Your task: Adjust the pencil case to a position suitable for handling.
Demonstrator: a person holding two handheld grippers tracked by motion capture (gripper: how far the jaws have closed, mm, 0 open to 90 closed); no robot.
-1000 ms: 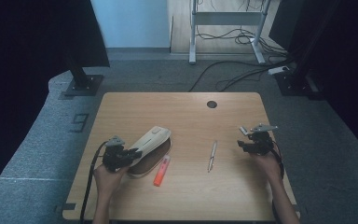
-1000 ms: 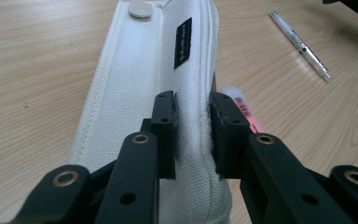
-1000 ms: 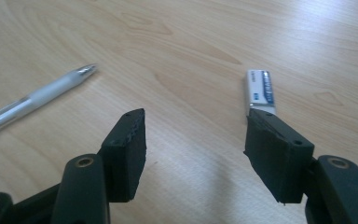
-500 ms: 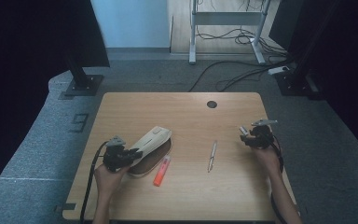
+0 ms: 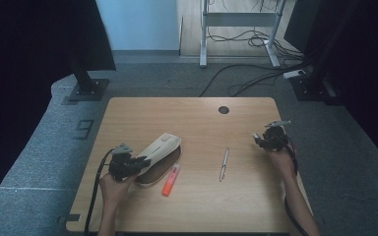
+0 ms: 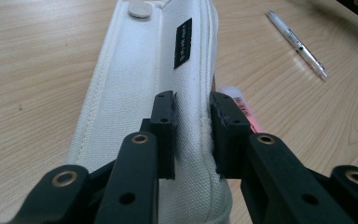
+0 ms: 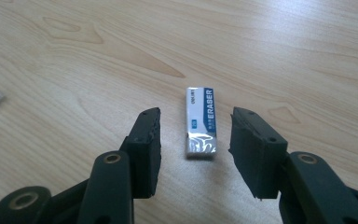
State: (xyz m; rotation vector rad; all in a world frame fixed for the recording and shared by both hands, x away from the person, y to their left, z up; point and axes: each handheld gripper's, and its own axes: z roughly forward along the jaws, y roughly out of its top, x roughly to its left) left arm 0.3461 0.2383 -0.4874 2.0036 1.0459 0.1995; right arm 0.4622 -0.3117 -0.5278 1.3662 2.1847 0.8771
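**Left tongs pinch the pencil case, right tongs closing around an eraser**

On the wooden table point(image 5: 197, 118) the left gripper point(image 5: 137, 162) is in the lower left part of the high view. Its jaws are clenched on the near edge of a white fabric pencil case point(image 5: 158, 147), which lies diagonally just beside it. In the left gripper view the two black pads press the folded rim of the case point(image 6: 144, 88) from both sides, and the cloth is squeezed between them. An orange highlighter point(image 5: 171, 173) lies just below the case in the high view, touching or almost touching its dark underside; in the left gripper view its pink end point(image 6: 242, 105) shows behind the right-hand pad. A silver pen point(image 5: 224, 163) lies in the middle of the table, well apart from both hands.

The right gripper point(image 5: 260, 141) is at the right side of the high view, near the table edge. In the right gripper view a small white eraser point(image 7: 201, 120) with a blue printed label lies flat on the wood between the jaws. The jaws have just been closing, but the pads do not touch the eraser; a gap stays on each side.
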